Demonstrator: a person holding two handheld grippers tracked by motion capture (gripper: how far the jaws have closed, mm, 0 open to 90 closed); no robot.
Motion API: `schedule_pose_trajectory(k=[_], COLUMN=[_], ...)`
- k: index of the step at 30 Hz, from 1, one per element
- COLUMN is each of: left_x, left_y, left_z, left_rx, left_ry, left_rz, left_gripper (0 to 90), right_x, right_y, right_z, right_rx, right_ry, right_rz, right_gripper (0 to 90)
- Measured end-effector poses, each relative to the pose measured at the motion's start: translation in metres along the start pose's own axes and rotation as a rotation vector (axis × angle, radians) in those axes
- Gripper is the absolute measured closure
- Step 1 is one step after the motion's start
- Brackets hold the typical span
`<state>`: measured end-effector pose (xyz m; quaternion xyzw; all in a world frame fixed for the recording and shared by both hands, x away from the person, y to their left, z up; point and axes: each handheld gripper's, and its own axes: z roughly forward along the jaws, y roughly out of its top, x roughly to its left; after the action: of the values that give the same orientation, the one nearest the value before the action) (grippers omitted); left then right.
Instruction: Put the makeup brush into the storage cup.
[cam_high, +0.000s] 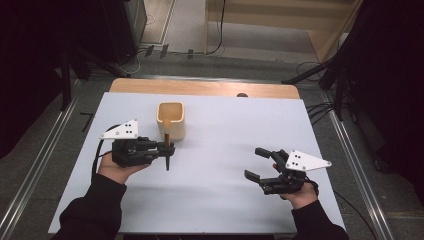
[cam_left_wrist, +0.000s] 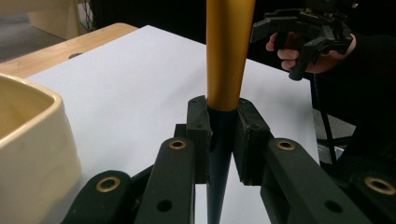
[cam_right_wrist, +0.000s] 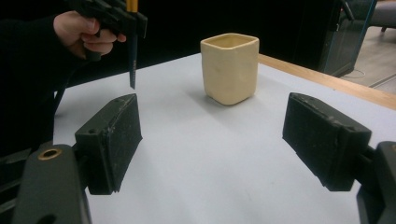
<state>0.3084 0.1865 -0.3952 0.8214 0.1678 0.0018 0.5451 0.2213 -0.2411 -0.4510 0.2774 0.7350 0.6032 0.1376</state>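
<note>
A pen (cam_high: 167, 145) with a gold-orange barrel and a dark blue tip hangs upright, tip down, just above the white table (cam_high: 225, 125). My left gripper (cam_high: 170, 148) is shut on it where the barrel meets the dark tip. In the left gripper view both pads press on the pen (cam_left_wrist: 229, 56). A cream square cup (cam_high: 171, 120) stands right behind the pen, close to it. My right gripper (cam_high: 255, 162) is at the right front, open, with nothing between its fingers. In the right gripper view, the gripper (cam_right_wrist: 210, 140) faces the cup (cam_right_wrist: 230, 67) and the pen (cam_right_wrist: 132, 56).
A white sheet covers the table, and a strip of bare wood (cam_high: 200, 87) shows along its far edge. Cables and dark stands lie on the floor beyond and to the right. The person's two sleeves come in from the bottom edge.
</note>
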Motion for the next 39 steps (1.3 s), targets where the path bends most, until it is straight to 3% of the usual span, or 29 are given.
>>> schedule_pose_trajectory(k=[21,28,39], left_x=[0.019,0.024,0.046], left_y=[0.035,0.046,0.063], left_z=[-0.004,-0.006,-0.004], left_rx=[0.021,0.026,-0.016], left_ry=[0.032,0.043,0.08], left_rz=[-0.013,0.002,0.013], left_gripper=[79.7,79.7,79.7], right_x=[0.001,0.001,0.001], right_y=[-0.001,-0.001,-0.001], right_z=[0.002,0.002,0.002], right_rx=[0.008,0.006,0.01], right_ry=[0.005,0.005,0.008], right_rz=[-0.002,0.001,0.005], right_gripper=[20.5,20.5,20.7])
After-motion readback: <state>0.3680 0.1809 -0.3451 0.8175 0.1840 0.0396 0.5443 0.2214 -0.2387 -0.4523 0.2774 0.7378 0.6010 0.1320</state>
